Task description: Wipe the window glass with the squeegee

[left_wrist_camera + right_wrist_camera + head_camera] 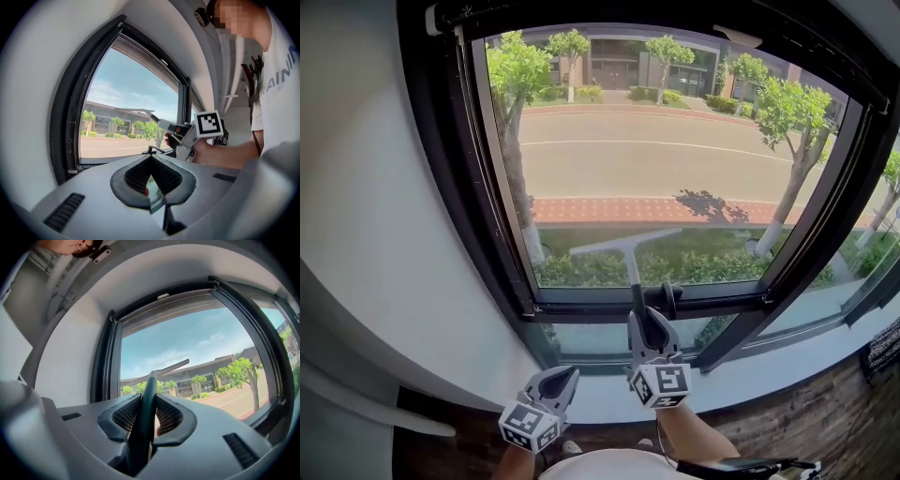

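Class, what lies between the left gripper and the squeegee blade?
The right gripper, shut on the squeegee by its handle, as the left gripper view shows.

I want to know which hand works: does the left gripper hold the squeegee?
No, the left gripper has nothing between its jaws; the squeegee handle is clamped in the right gripper.

Grey tools, black frame
The left gripper [562,377] and right gripper [649,317] were grey, with black ribbed pads [136,178] and black-and-white square-patterned cubes [664,384]. The squeegee [630,267] was dark-handled and grey-bladed. At frame left, the frame [441,187] was black and the wall [366,234] white.
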The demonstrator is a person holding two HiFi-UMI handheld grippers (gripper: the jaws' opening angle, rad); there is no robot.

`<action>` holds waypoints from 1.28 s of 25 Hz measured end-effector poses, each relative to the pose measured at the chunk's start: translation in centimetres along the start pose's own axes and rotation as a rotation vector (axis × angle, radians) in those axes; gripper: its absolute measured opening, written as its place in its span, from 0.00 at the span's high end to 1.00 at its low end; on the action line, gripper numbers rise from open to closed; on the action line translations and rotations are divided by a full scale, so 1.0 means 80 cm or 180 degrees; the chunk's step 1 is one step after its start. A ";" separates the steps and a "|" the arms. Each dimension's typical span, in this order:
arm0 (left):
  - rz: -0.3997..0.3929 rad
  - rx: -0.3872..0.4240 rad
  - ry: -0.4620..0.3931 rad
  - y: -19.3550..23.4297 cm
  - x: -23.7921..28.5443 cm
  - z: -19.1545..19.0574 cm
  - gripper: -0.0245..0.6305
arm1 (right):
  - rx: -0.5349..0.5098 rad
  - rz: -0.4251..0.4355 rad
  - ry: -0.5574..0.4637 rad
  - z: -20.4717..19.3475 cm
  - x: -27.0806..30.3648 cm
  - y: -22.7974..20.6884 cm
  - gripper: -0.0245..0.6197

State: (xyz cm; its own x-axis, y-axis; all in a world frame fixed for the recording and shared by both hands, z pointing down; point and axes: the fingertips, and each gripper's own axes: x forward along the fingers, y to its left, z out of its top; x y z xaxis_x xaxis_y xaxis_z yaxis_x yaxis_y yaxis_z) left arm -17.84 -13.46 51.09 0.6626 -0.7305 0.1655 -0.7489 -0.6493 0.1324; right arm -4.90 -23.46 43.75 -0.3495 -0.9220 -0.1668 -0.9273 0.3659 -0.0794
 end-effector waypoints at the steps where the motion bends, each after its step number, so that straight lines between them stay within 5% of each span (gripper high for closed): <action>1: 0.0002 0.0000 0.0002 0.000 -0.001 0.000 0.93 | -0.0008 0.0056 -0.0132 0.026 0.007 0.007 0.81; 8: 0.0091 0.0022 -0.0063 0.014 -0.012 0.006 0.93 | 0.0132 0.0206 -0.0964 0.202 0.071 0.042 0.81; 16: 0.0213 0.0109 -0.0197 0.037 -0.035 0.021 0.93 | 0.0227 0.0252 -0.1460 0.325 0.137 0.090 0.81; 32: 0.0121 0.0315 -0.0401 0.068 -0.066 0.048 0.93 | -0.0021 -0.0106 -0.1829 0.404 0.218 0.151 0.81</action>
State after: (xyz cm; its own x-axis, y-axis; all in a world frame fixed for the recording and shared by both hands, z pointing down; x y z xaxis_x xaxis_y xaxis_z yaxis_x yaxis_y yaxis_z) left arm -25.41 -13.95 47.14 0.6346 -0.7716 0.0439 -0.7728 -0.6339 0.0305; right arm -17.89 -31.01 8.11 -0.1927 -0.7154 -0.6717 -0.9380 0.3353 -0.0881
